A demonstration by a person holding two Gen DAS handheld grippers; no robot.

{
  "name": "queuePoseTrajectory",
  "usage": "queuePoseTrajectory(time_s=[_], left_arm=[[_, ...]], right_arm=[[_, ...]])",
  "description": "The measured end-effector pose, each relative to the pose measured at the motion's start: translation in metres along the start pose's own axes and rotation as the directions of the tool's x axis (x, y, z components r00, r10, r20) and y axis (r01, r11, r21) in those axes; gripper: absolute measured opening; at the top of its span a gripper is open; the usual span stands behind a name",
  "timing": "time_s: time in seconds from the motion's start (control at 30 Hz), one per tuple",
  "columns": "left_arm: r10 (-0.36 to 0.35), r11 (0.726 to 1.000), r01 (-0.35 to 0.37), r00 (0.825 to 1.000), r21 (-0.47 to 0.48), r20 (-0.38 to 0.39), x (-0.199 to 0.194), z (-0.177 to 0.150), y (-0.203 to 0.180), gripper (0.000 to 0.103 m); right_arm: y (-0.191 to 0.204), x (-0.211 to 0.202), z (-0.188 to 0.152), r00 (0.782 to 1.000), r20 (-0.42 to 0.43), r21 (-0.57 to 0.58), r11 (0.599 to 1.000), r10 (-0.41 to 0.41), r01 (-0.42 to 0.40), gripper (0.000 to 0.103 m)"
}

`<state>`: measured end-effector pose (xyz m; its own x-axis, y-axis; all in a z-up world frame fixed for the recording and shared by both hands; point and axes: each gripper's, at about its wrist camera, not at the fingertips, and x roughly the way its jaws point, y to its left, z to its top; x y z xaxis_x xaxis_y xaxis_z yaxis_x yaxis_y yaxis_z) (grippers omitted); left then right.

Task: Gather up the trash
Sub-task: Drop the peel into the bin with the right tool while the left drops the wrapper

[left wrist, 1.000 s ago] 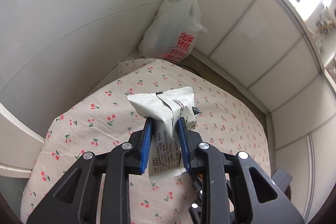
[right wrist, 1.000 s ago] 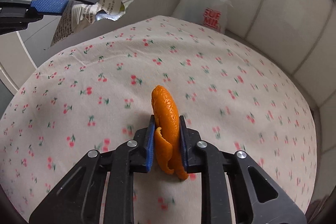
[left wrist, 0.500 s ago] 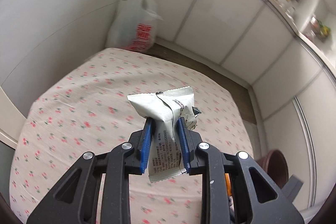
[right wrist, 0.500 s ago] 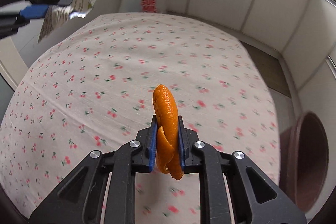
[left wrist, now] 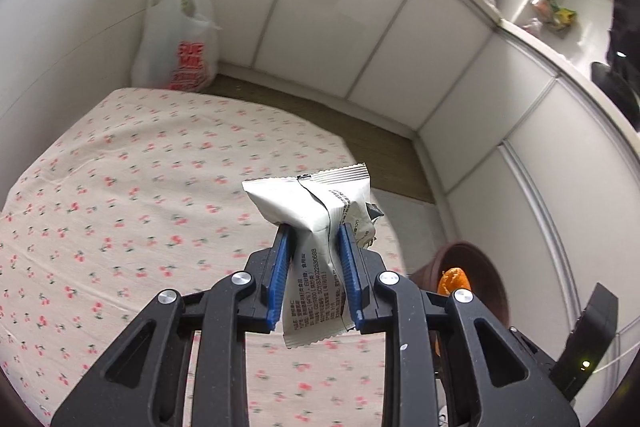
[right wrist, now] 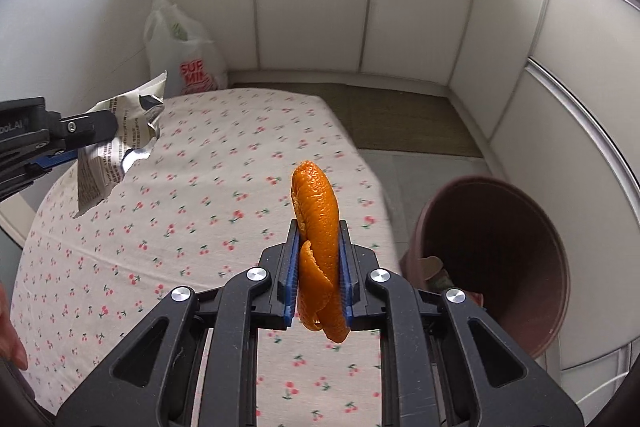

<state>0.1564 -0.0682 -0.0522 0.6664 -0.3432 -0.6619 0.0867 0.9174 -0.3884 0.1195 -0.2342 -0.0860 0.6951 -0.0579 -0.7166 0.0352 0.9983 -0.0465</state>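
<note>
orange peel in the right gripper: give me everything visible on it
The orange peel is one curled strip, bright orange with a pebbled outer skin, its edges rolled inward. It stands roughly upright, clamped at mid-length between the blue pads of the right hand-held gripper; the top sticks out above the pads and a twisted tail hangs below them. It is held in the air over the cherry-print cloth, left of the brown bin. Only the pads touch it.

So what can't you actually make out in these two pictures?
- Contents of the brown plastic bin, right wrist view: gripper holding orange peel covers them.
- Print on white snack wrapper, left wrist view: too small.
- White plastic bag: contents hidden.
</note>
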Motion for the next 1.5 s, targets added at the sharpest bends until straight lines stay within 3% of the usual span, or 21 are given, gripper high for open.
queuePoseTrajectory(time_s=[0.57, 0.83, 1.13, 1.4, 1.5], left_arm=[[-0.144, 0.984, 0.143, 0.990, 0.106, 0.002, -0.008, -0.014, -0.095, 0.027], [-0.175, 0.974, 0.177, 0.984, 0.141, -0.028, 0.004, -0.027, -0.123, 0.027], [-0.188, 0.966, 0.198, 0.980, 0.167, -0.071, 0.025, -0.041, -0.147, 0.027], [-0.218, 0.950, 0.234, 0.971, 0.207, -0.097, 0.044, -0.055, -0.180, 0.027], [-0.223, 0.942, 0.242, 0.969, 0.234, -0.104, 0.051, -0.058, -0.194, 0.028]], right_arm=[[-0.104, -0.014, -0.001, 0.994, 0.047, 0.235, 0.968, -0.103, 0.089, 0.016], [-0.149, -0.003, -0.009, 0.981, -0.008, 0.330, 0.926, -0.192, 0.184, 0.017], [-0.195, 0.011, -0.021, 0.956, -0.088, 0.436, 0.852, -0.281, 0.290, 0.021], [-0.227, -0.014, -0.029, 0.915, -0.072, 0.513, 0.772, -0.397, 0.376, 0.073], [-0.242, -0.024, -0.032, 0.895, -0.075, 0.538, 0.738, -0.440, 0.408, 0.083]])
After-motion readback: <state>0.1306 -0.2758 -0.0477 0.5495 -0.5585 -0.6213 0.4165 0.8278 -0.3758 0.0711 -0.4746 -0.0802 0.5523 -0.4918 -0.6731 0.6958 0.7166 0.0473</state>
